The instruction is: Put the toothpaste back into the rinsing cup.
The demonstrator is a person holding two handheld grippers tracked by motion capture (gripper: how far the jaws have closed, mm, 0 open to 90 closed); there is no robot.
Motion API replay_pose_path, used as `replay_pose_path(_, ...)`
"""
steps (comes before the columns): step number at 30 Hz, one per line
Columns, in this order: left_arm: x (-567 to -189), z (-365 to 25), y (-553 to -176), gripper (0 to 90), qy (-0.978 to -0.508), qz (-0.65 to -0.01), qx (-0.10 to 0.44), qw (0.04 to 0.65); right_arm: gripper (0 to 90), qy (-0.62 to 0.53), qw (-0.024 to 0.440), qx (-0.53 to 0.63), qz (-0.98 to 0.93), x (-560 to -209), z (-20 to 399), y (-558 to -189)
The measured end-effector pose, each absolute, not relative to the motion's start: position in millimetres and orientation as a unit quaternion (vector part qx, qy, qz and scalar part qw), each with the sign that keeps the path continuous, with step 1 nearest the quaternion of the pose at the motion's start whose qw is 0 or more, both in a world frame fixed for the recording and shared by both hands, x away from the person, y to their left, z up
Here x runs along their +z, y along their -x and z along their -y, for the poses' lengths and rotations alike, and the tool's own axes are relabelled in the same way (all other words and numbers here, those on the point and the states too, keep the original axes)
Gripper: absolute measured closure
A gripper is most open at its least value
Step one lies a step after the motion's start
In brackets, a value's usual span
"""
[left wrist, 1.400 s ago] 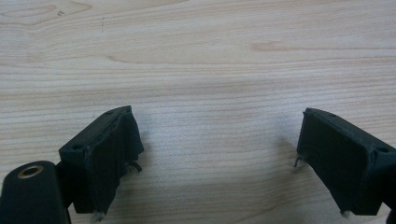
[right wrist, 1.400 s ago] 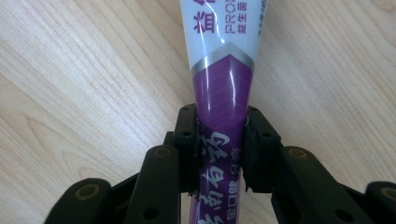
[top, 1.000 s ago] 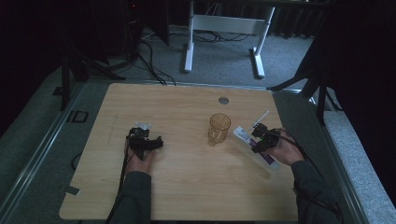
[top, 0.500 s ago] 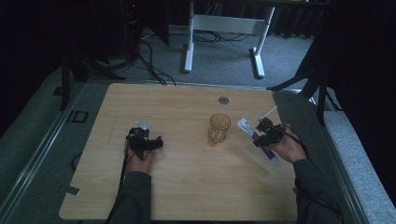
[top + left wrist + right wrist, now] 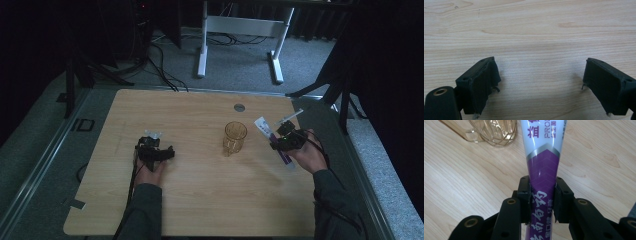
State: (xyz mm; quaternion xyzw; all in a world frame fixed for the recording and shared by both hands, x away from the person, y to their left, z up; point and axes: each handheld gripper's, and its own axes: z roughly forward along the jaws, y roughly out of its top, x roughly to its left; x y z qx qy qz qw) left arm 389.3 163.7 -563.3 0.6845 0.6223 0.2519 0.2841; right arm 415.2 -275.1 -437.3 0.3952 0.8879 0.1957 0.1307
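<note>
High view: the right gripper (image 5: pixel 286 141) sat at about 3 o'clock on the desk (image 5: pixel 200 210), closed on a purple-and-white tube (image 5: pixel 264 128) that angled up toward 11 o'clock, its flat white end near the amber glass (image 5: pixel 234 137). The left gripper (image 5: pixel 151 150) rested at about 9 o'clock, well apart from both. A swing toward 9 o'clock could have knocked the glass over, since it stood just beside the tube's end.

Left gripper view: its 2 jaws stood wide apart over bare desk (image 5: pixel 536 32), holding nothing.

Right gripper view: the jaws pinched the tube (image 5: pixel 541 162) across its narrow purple part, with the glass (image 5: pixel 491 131) at 11 o'clock. The slick, tapering skin could have slid through that squeeze, and a harder squeeze might have forced paste out. This close look showed the grip; the high view showed instead where everything lay
</note>
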Motion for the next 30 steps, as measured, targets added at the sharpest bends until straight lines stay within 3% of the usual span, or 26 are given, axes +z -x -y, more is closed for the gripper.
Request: replay_pose_path(30, -563.3, -163.8, -389.5, 11.4, -0.685, -0.622, 0.252, 0.284, 71.4, -0.415, 0.166, 0.284, -0.848, -427.0, 271.6, -418.1)
